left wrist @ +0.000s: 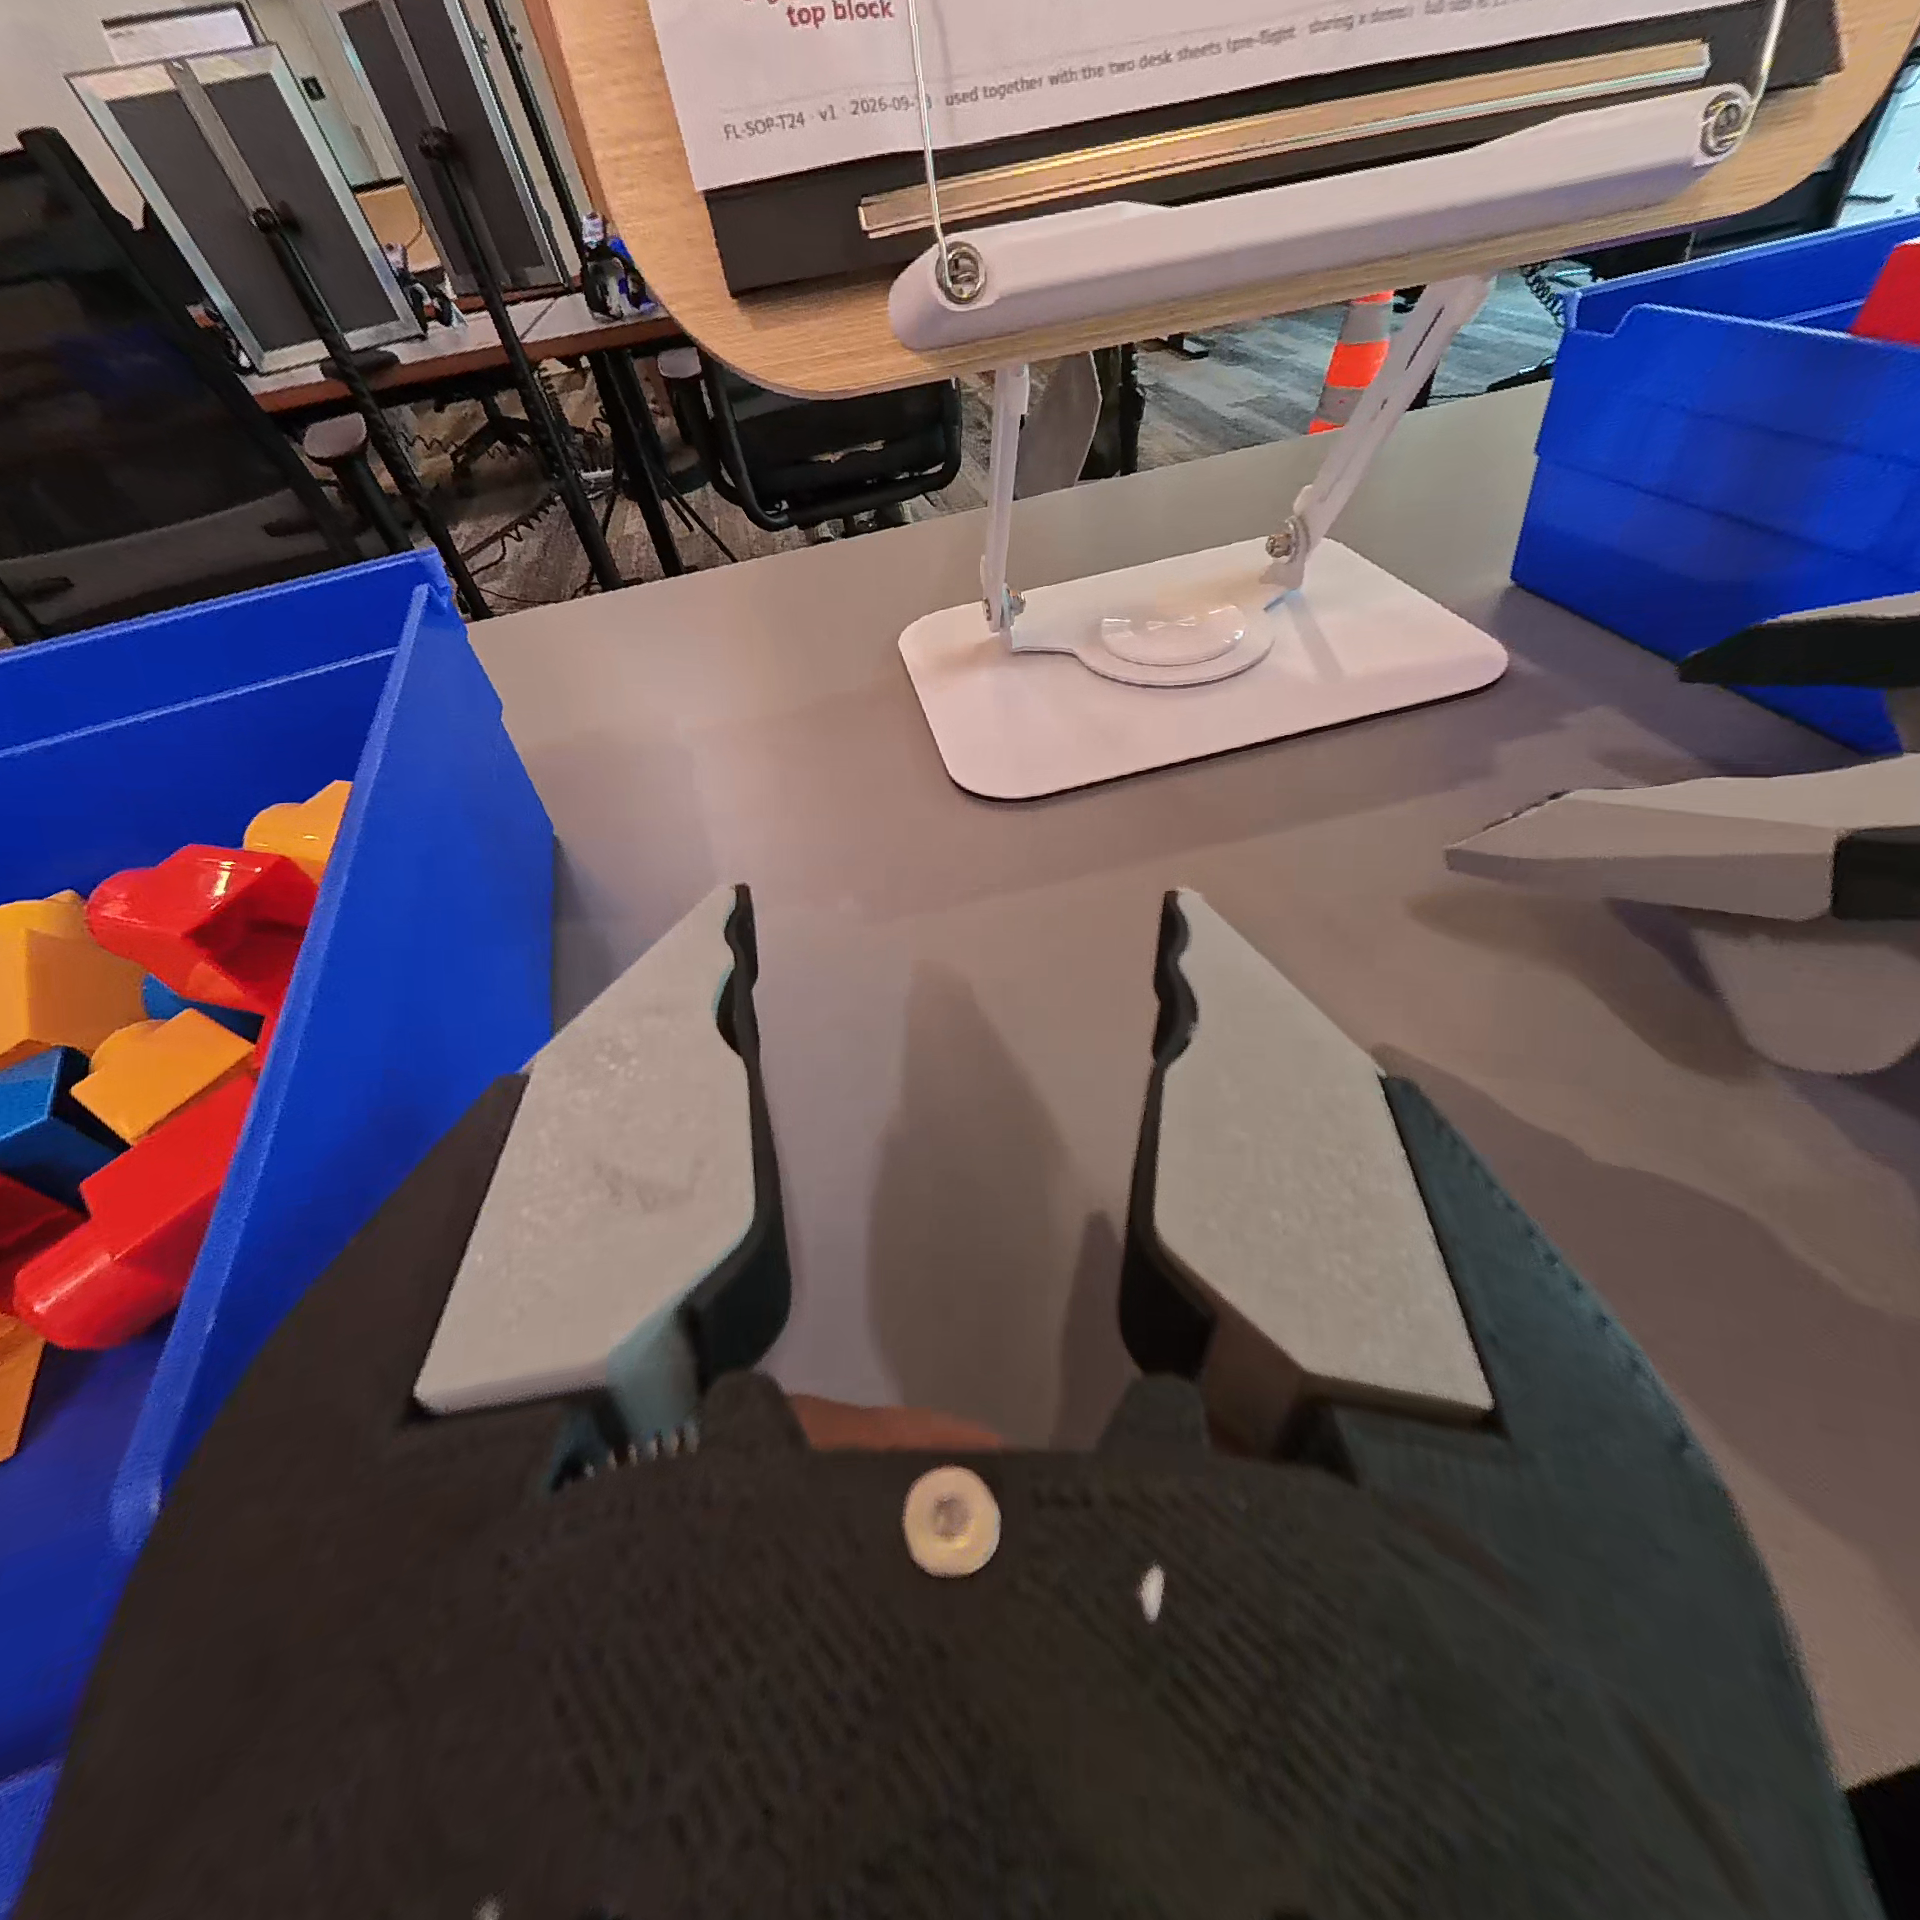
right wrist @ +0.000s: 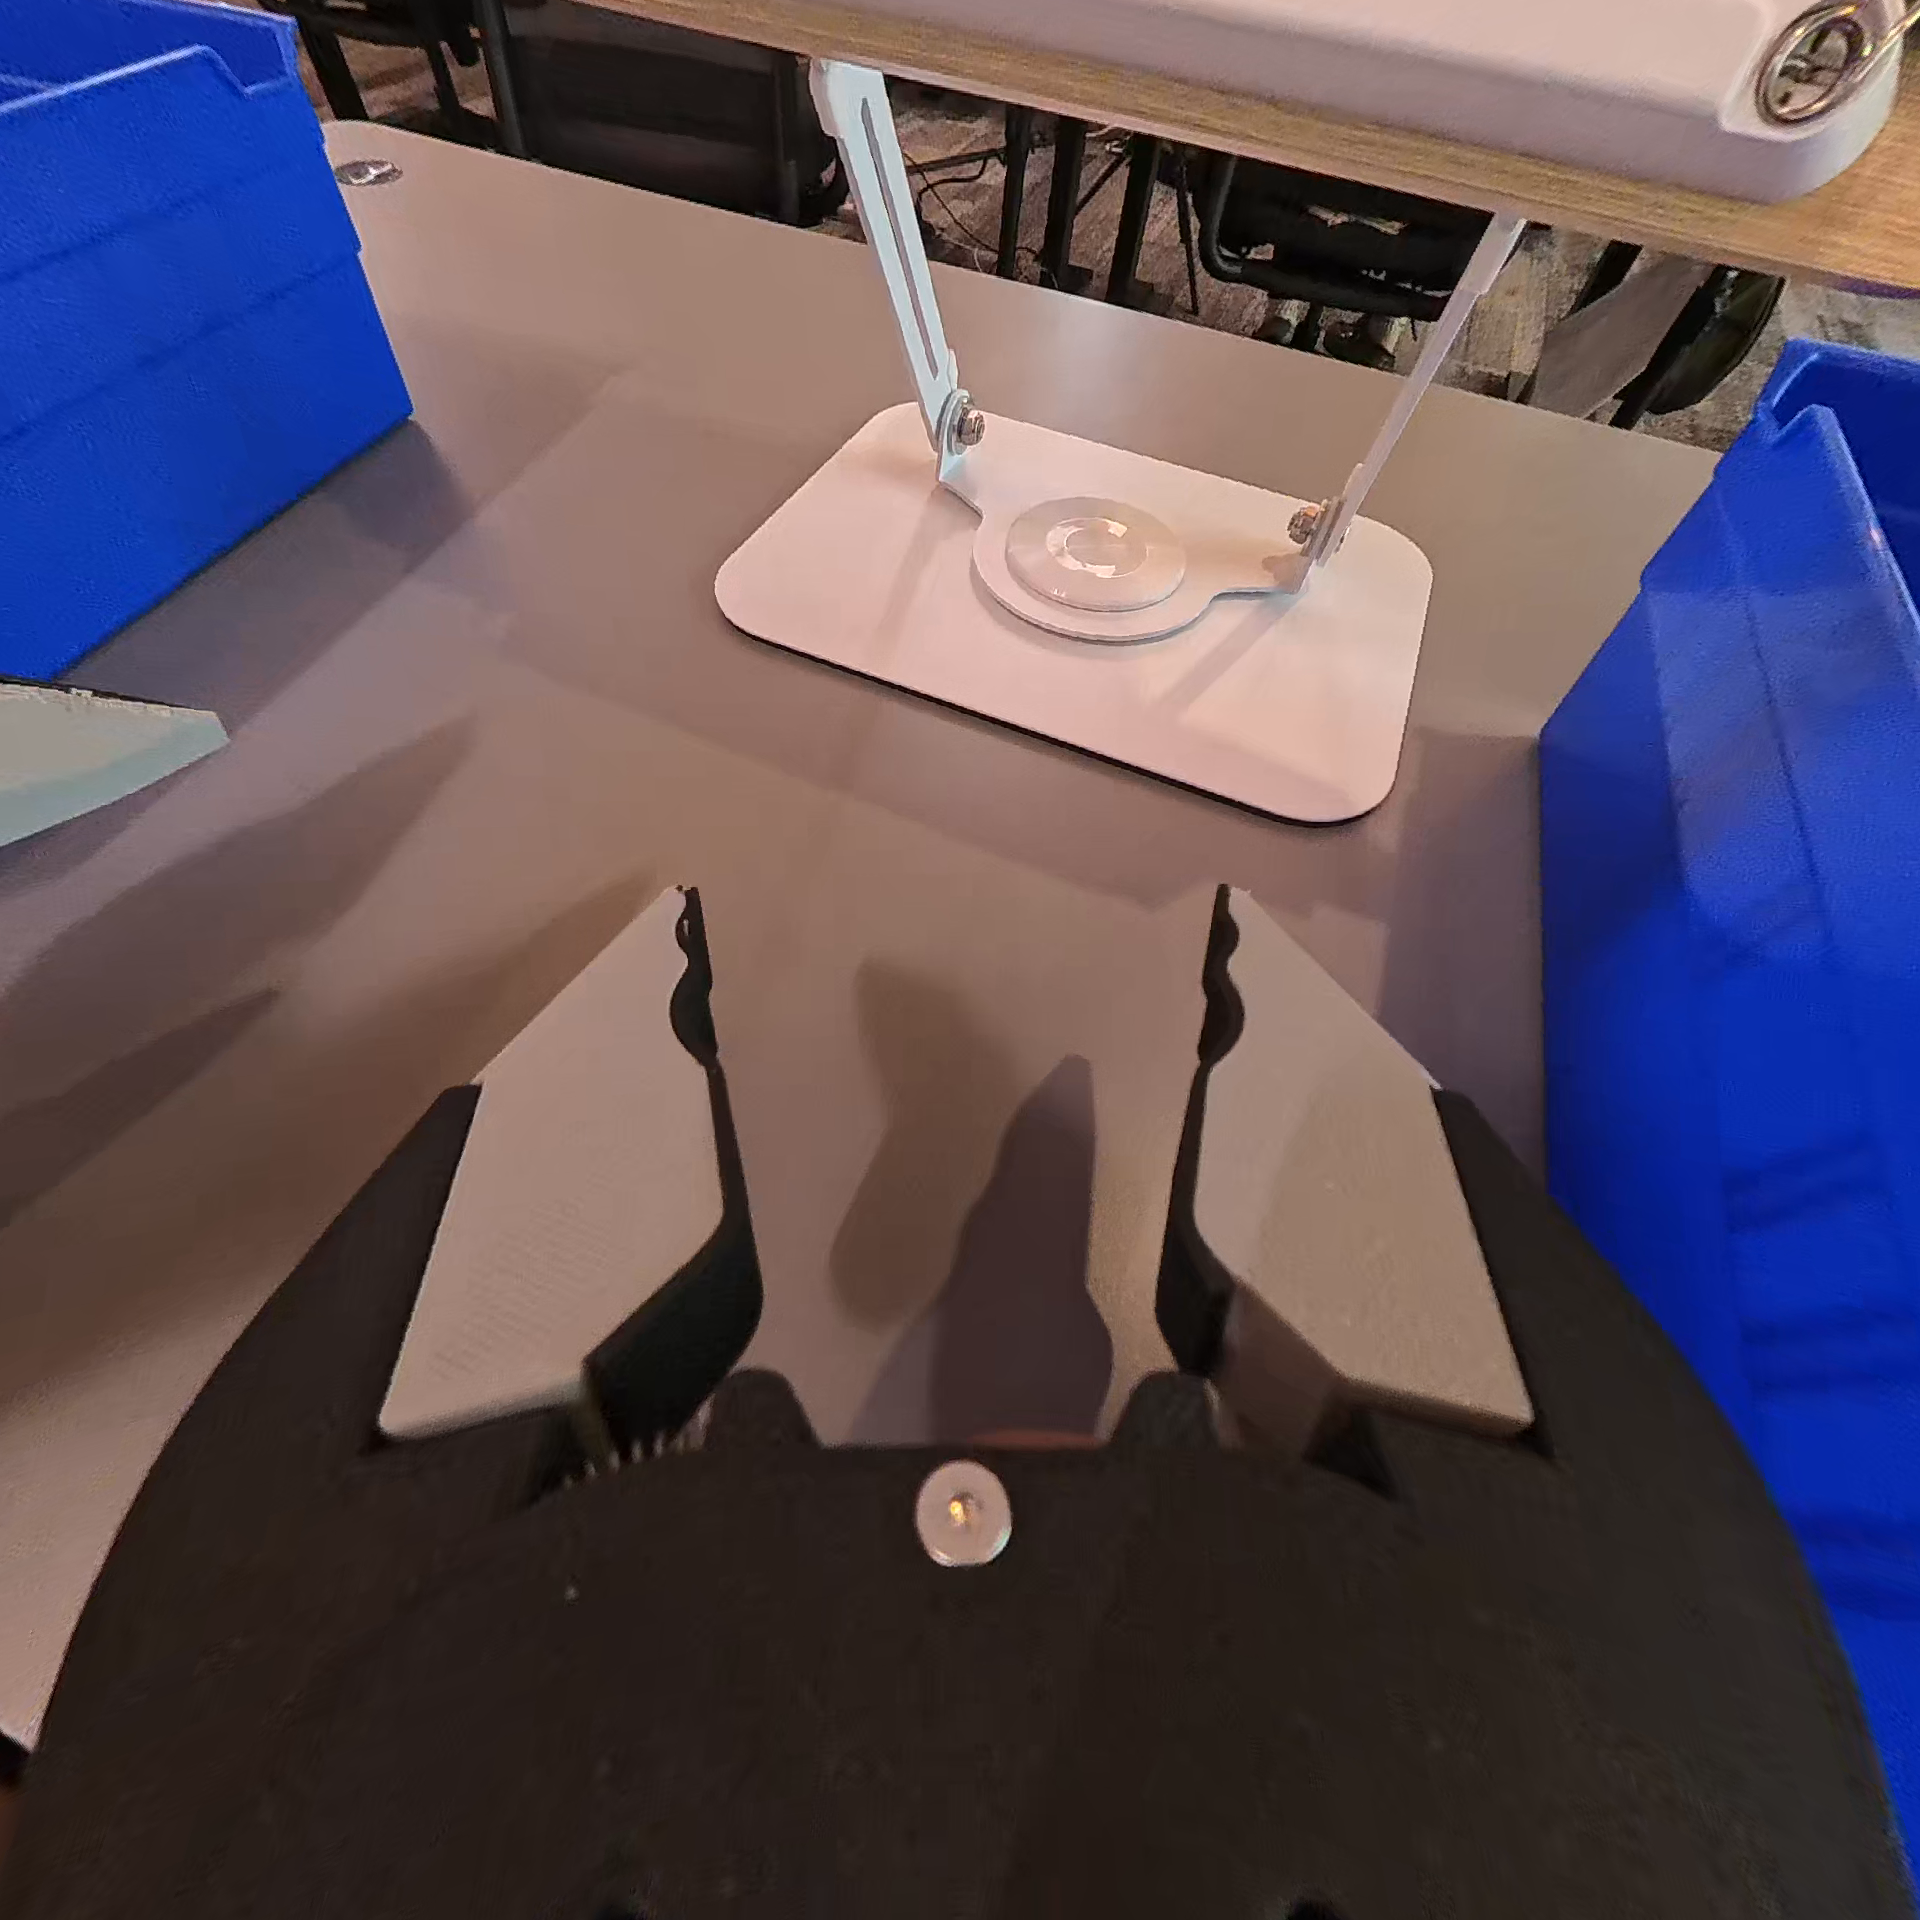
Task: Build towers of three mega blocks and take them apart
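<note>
Left wrist view: left gripper (left wrist: pixel 956 914) over the matte grey tabletop (left wrist: pixel 935 1039), its grey wedge-shaped fingers with wavy black inner edges spread wide, nothing between them. Body is black ribbed plastic, one pale screw at centre. Just beside its left finger stands a blue plastic bin (left wrist: pixel 416 935) holding glossy mega blocks (left wrist: pixel 187 1039), red, orange and blue, jumbled; the bin's near end is cut off by the frame. Ahead, a white stand (left wrist: pixel 1195 675) with a flat rounded base carries a wood-edged board on slotted metal arms; its top runs out of view. Right gripper (left wrist: pixel 1621 769) enters at the right edge, only its finger tips seen. Right wrist view: right gripper (right wrist: pixel 951 904) likewise spread wide and empty above bare tabletop. A second blue bin (right wrist: pixel 1714 935) is close on its right; contents hidden behind the wall.
</note>
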Demonstrator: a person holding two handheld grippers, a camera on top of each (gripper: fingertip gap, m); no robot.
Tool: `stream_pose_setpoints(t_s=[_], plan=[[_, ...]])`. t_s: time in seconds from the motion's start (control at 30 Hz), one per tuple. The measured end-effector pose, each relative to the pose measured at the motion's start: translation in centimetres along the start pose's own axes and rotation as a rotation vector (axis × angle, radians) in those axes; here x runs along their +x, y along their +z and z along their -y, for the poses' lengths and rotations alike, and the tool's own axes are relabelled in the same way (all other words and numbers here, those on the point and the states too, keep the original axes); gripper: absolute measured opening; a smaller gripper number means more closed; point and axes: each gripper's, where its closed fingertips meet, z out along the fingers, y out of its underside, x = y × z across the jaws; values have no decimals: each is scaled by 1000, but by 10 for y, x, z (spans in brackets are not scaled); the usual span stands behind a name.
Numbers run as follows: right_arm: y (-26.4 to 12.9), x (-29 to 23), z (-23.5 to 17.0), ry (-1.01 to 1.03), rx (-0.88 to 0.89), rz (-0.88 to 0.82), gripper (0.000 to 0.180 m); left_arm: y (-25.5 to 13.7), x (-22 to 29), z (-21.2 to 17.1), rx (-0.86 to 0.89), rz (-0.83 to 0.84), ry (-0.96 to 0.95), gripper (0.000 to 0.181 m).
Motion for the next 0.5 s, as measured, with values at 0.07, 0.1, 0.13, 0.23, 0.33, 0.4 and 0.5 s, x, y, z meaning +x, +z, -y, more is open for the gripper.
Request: stream_pose_setpoints(t_s=[0.07, 0.1, 0.13, 0.23, 0.33, 0.4, 0.5], plan=[[0, 0, 0, -4, 1, -3, 94, 1, 1, -1, -5, -4, 2, 76], [0, 0, 0, -7, 1, -4, 94, 1, 1, -2, -11, -3, 4, 76], [1, 0, 0, -11, 1, -6, 94, 2, 0, -2, -18, 2, 5, 76], [1, -1, -1, -22, -5, -9, 95, 3, 1, -3, -24, 1, 9, 76], [2, 0, -2, -22, -11, -17, 95, 3, 0, -4, -25, -1, 5, 76], [2, 0, -2, -19, -13, -13, 95, 3, 1, -4, -29, -5, 2, 77], [2, 0, -2, -17, -13, -11, 95, 4, 0, -5, -38, -4, -3, 77]])
